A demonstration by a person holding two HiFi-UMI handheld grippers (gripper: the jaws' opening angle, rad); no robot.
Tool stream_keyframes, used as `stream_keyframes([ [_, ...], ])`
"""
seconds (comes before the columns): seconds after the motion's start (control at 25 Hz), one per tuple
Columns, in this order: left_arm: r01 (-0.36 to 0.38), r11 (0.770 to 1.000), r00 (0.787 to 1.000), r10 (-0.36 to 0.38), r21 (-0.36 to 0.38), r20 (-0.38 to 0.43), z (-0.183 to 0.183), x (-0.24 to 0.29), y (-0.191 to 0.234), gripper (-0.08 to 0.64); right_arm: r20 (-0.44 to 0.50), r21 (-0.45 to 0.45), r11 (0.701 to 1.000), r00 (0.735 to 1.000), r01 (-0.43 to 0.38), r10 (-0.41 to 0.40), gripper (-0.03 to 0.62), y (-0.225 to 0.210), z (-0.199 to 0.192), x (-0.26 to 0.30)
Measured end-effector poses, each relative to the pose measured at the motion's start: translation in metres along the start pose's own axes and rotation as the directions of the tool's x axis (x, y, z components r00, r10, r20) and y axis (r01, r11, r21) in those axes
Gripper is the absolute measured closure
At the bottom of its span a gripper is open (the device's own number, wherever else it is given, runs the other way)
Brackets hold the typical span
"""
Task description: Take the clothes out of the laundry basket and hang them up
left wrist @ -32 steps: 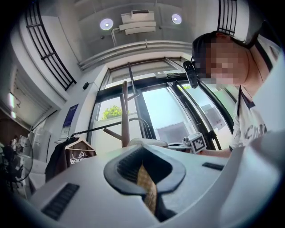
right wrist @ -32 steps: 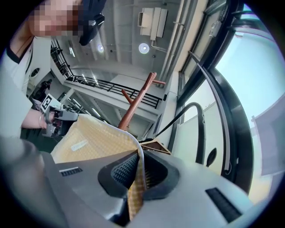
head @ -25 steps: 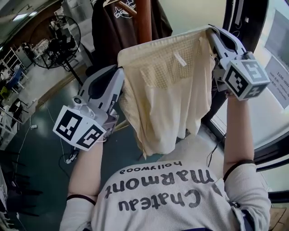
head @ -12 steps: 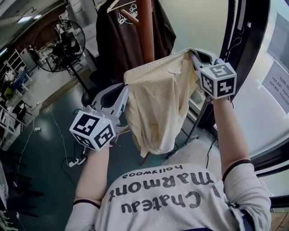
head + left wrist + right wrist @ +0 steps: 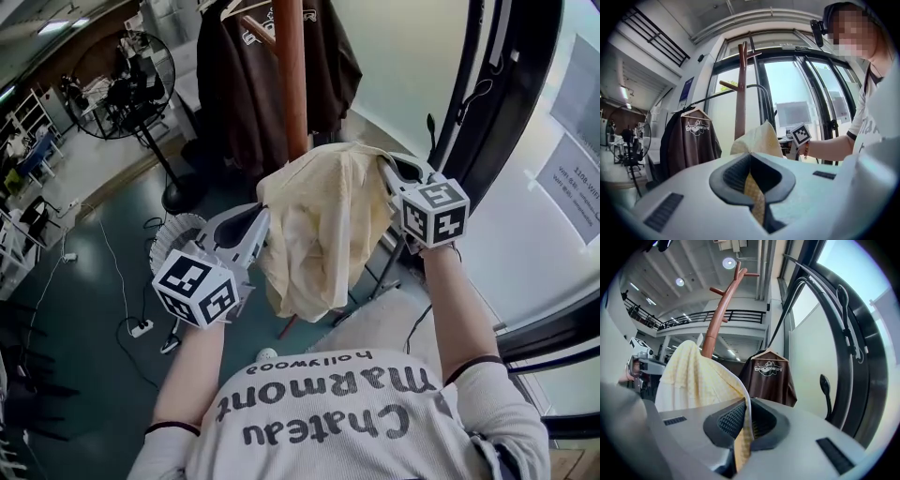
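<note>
The left gripper (image 5: 261,217) and the right gripper (image 5: 386,171) are each clenched on an edge of the cream shirt (image 5: 323,230), held bunched in the air just in front of the wooden coat stand (image 5: 289,84). With only 2 thin pinches of fabric holding it, a snag on the stand could pull an edge free and drop the shirt, or knock the brown shirt (image 5: 239,84) hanging there.
</note>
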State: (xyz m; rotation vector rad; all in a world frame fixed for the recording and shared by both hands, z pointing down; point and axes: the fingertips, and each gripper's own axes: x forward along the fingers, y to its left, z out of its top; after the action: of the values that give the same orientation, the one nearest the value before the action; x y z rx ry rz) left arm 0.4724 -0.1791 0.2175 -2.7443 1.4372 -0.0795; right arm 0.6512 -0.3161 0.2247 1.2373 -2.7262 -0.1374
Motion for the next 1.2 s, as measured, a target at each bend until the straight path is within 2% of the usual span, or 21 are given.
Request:
stream_keyframes([
  [0.28, -0.016, 0.999, 1.0, 0.015, -0.049, -0.002, -0.019, -0.002, -0.03, 0.546, -0.061, -0.007, 0.996, 0.994, -0.094, 0.093, 0.561, 0.042, -0.026, -0.021],
  [0.48, -0.038, 0.999, 0.999, 0.038, 0.015, -0.007, -0.022, 0.001, -0.052, 0.546, -0.07, 0.04, 0.988, 0.986, -0.148, 0.151, 0.561, 0.072, -0.039, -0.028],
  [0.6, -0.052, 0.998, 0.998, 0.051, 0.028, 0.026, -0.02, -0.002, -0.056, 0.546, -0.077, 0.06, 0.984, 0.982, -0.168, 0.172, 0.561, 0.089, -0.043, -0.03],
  [0.72, -0.047, 0.998, 0.995, 0.05, -0.034, 0.082, -0.016, -0.007, -0.053, 0.544, -0.083, 0.065, 0.982, 0.98, -0.176, 0.181, 0.561, 0.1, -0.044, -0.031],
  [0.88, -0.069, 0.989, 0.986, 0.087, -0.128, 0.139, -0.012, -0.023, -0.046, 0.423, -0.08, 0.098, 0.979, 0.979, -0.177, 0.185, 0.561, 0.107, -0.046, -0.036],
  [1.04, 0.046, 0.982, 0.979, -0.007, -0.185, 0.205, -0.004, -0.036, -0.067, 0.432, -0.064, 0.169, 0.972, 0.982, -0.166, 0.179, 0.56, 0.11, -0.049, -0.043],
  [1.2, 0.118, 0.984, 0.972, -0.086, -0.134, 0.219, 0.0, -0.051, -0.095, 0.513, 0.001, 0.262, 0.95, 0.984, -0.172, 0.178, 0.558, 0.122, -0.049, -0.047],
])
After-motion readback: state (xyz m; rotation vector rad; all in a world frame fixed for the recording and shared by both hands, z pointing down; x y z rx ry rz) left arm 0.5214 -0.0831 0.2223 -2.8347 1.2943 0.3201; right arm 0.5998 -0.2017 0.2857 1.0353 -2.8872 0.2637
